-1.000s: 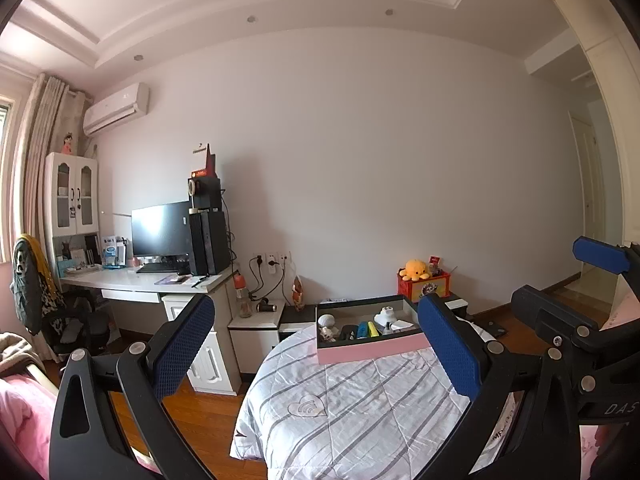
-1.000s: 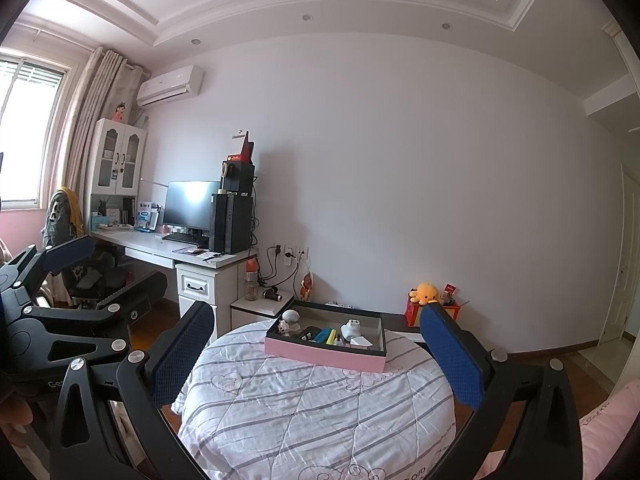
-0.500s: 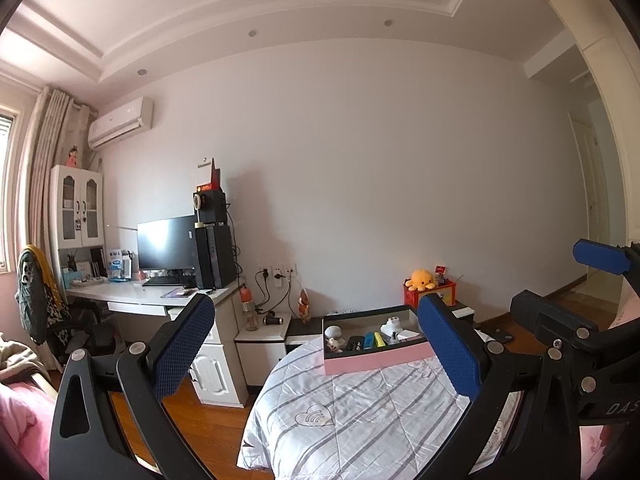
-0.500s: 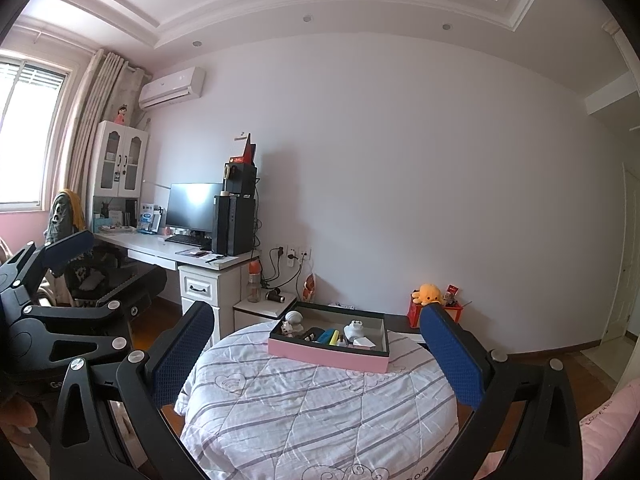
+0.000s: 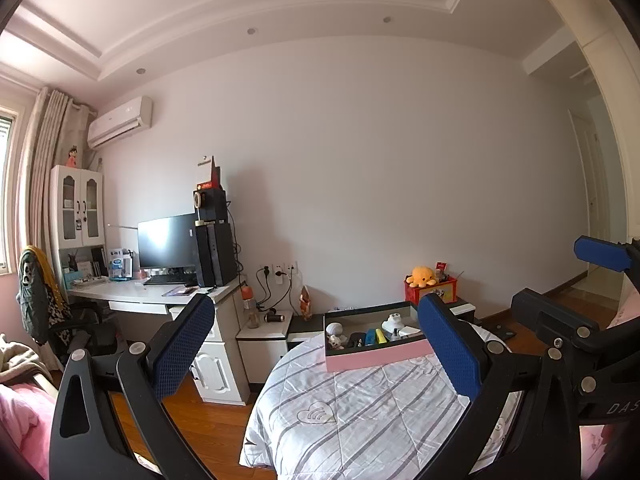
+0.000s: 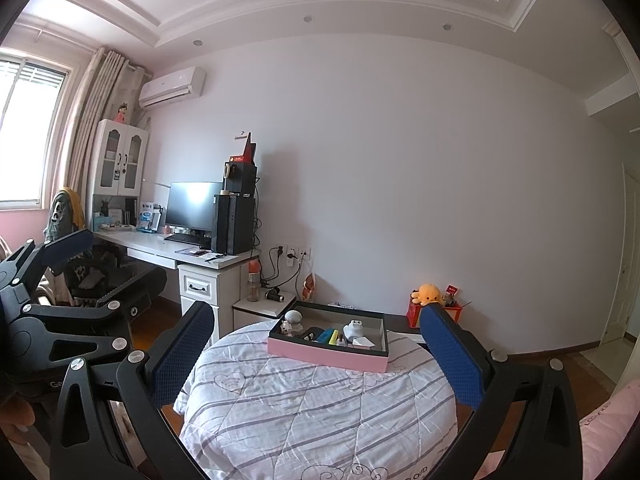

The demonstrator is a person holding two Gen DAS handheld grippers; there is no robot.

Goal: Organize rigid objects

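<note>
Left wrist: my left gripper (image 5: 316, 338) spread wide, empty, well short of pink tray (image 5: 374, 356) on quilted table (image 5: 360, 412) | Right wrist: my right gripper (image 6: 316, 340) likewise wide, empty; tray (image 6: 326, 354) at table's (image 6: 320, 412) far edge, small objects (image 6: 332, 332) inside.

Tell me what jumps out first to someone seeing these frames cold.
The pink-sided shallow box of small items, sitting on the round table under a grey-striped quilted cover, centre frame. Both open blue-padded tongs frame it: left and right, neither holding anything. Behind, an orange plush octopus tops a red box by the wall.
</note>
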